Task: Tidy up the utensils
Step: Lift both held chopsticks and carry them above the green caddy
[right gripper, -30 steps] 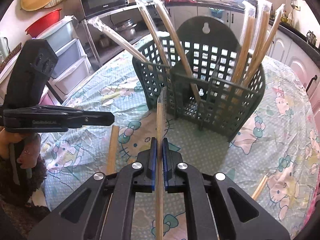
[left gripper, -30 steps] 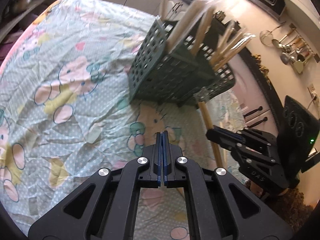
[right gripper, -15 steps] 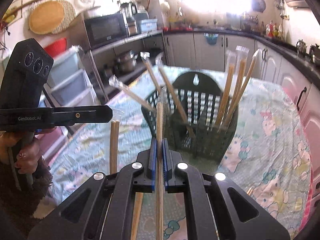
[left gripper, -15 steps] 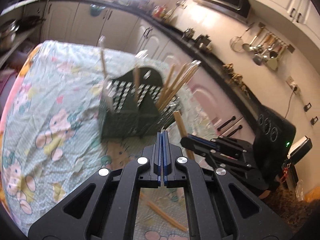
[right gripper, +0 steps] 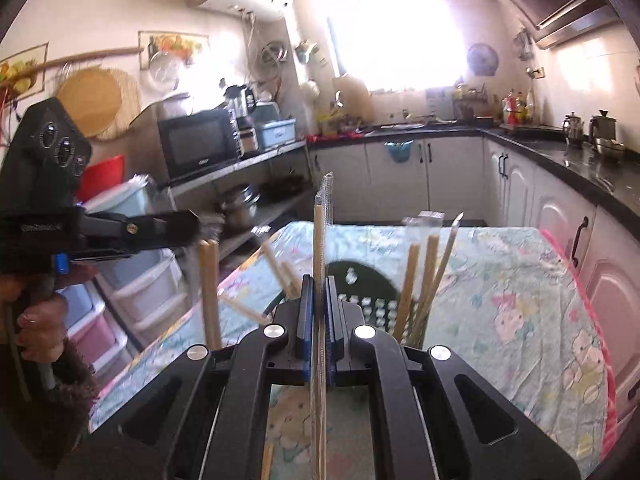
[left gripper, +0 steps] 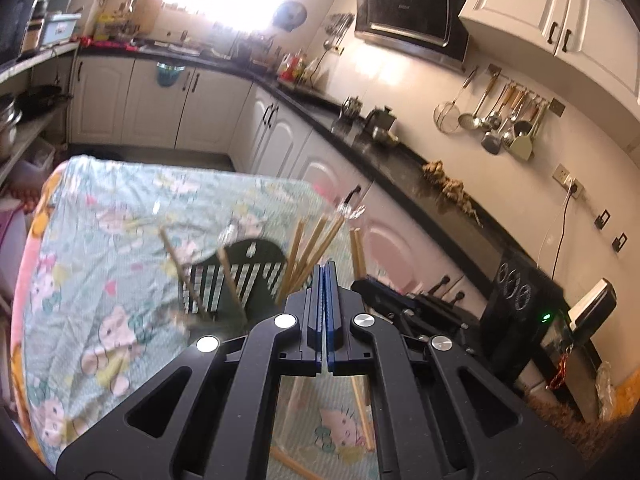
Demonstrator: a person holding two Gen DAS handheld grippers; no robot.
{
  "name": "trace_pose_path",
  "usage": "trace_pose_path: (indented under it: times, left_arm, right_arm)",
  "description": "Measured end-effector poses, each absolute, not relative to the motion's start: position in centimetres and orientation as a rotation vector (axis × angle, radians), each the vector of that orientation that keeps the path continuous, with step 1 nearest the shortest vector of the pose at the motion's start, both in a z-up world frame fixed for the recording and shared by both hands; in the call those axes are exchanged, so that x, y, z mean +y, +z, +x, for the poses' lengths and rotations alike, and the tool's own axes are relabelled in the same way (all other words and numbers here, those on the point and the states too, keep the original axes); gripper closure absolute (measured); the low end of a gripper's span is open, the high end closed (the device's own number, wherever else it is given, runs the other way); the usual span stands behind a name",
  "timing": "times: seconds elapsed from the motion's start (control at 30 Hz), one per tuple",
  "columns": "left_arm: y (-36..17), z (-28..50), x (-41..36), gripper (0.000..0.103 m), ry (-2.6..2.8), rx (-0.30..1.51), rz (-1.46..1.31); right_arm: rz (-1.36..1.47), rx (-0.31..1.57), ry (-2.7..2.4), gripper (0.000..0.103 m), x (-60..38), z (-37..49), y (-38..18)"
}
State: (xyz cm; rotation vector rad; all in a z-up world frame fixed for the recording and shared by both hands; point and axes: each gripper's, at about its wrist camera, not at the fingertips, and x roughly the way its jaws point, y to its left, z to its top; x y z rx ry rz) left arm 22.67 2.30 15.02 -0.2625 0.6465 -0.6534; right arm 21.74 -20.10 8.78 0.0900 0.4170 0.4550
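A dark green slotted basket stands on the cartoon-print tablecloth, with several wrapped chopsticks leaning out of it. My right gripper is shut on a plastic-wrapped pair of chopsticks that sticks up past its tips, held high and short of the basket. In the left wrist view that gripper and its chopsticks show beside the basket. My left gripper is shut with nothing between its fingers. Another pair shows just below its tip; whether they touch I cannot tell.
A loose chopstick lies on the cloth close to me. White cabinets and a black counter run along the right. Shelves with a microwave and plastic drawers stand left of the table. A hand grips the left tool.
Both grippers have risen away from the table, so the basket now looks smaller and lower. The right gripper kept its wrapped chopsticks throughout. The left stayed shut.
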Motion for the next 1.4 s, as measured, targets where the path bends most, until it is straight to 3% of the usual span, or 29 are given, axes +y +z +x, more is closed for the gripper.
trace_pose_path:
  times: [0.7,1.4]
  left_arm:
    - [22.5,27.9,2.2,0.103,-0.521,0.408,-0.330]
    - [18.8,29.5,3.5,0.103,-0.405,0.312,-0.320]
  right_arm:
    - [0.123,0.132,0.293,0.097,-21.9,28.1,11.5]
    - [0.087,0.063,0.249,0.097,-20.4,31.3,8.8]
